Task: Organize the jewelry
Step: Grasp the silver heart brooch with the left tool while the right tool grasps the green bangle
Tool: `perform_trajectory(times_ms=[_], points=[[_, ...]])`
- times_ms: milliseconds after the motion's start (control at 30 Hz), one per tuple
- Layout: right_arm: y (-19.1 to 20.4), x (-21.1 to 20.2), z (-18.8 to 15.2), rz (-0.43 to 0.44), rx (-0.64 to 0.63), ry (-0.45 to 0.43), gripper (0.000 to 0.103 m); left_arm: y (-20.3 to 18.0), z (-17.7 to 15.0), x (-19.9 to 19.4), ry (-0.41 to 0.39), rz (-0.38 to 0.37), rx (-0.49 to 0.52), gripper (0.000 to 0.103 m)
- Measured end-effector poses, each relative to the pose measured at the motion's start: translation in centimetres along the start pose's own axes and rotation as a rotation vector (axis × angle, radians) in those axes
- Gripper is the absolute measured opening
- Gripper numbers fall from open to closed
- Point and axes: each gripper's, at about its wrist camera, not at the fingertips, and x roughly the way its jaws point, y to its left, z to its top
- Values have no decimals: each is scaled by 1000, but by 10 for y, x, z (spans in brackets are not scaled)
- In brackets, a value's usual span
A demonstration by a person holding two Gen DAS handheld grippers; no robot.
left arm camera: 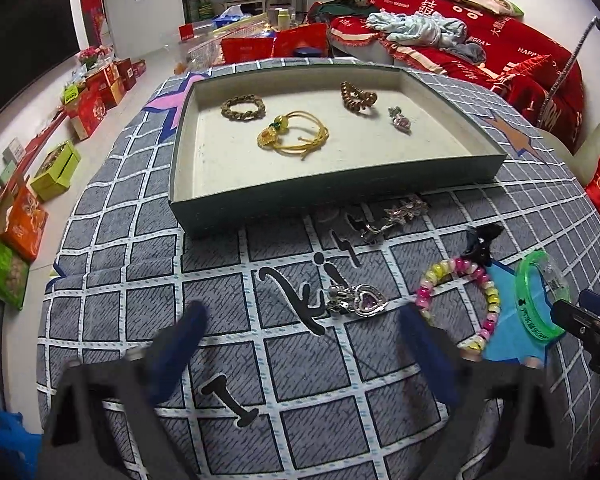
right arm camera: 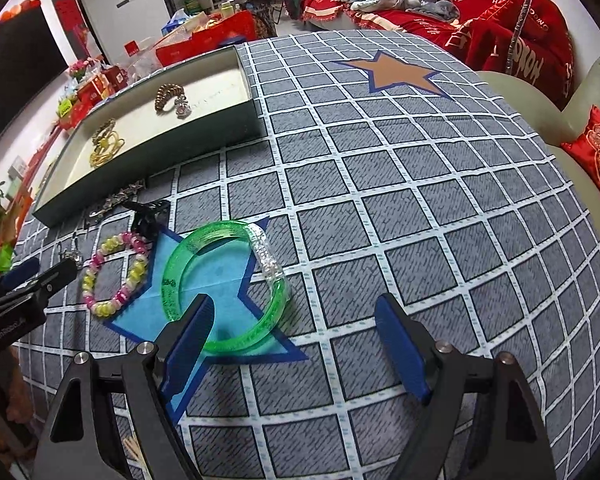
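A green tray (left arm camera: 332, 196) (right arm camera: 148, 148) with a cream floor holds a bead bracelet (left arm camera: 243, 107), a yellow cord bracelet (left arm camera: 296, 134), a brown coil tie (left arm camera: 357, 97) and a small brooch (left arm camera: 399, 119). On the checked cloth in front lie a purple heart clip (left arm camera: 358, 300), a silver hair clip (left arm camera: 396, 216), a black clip (left arm camera: 480, 242), a pink-yellow bead bracelet (left arm camera: 460, 304) (right arm camera: 114, 276) and a green bangle (left arm camera: 538, 296) (right arm camera: 224, 288). My left gripper (left arm camera: 300, 320) is open, just short of the heart clip. My right gripper (right arm camera: 296, 320) is open, its left finger over the bangle's near rim.
The checked cloth (right arm camera: 420, 200) covers a round table. A red sofa (left arm camera: 500, 40) with cushions stands behind on the right. Gift boxes (left arm camera: 92, 100) line the floor on the left. A red cushion (right arm camera: 596, 152) lies at the right edge.
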Motion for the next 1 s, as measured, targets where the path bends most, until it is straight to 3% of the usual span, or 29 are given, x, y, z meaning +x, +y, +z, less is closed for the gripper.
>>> perform_trajectory(times_ms=[100,167,300,367,567,667,1000], points=[[5,1,3,-19,-21,-3,75,0,0,5,5,8,-2,101],[9,2,4,-29,-40,-7,64,-3,0,5,0,12,13,96],[18,4,5,-45,-81,-10,57,-9,-1,3,-12,-2,38,87],[22,3,4,-43,-92,-14,47,-10,-1,2,-18,-9,43,84],[23,2,4,-18,-100,-15,18,-14,-2,-2,-31,-30,63,57],[20,0,3,-3,-83,-23,14,-13,-3,-3,-41,-34,61,46],[15,-15,6,30,-53,-56,14,0,-6,-16,-48,-85,29,45]])
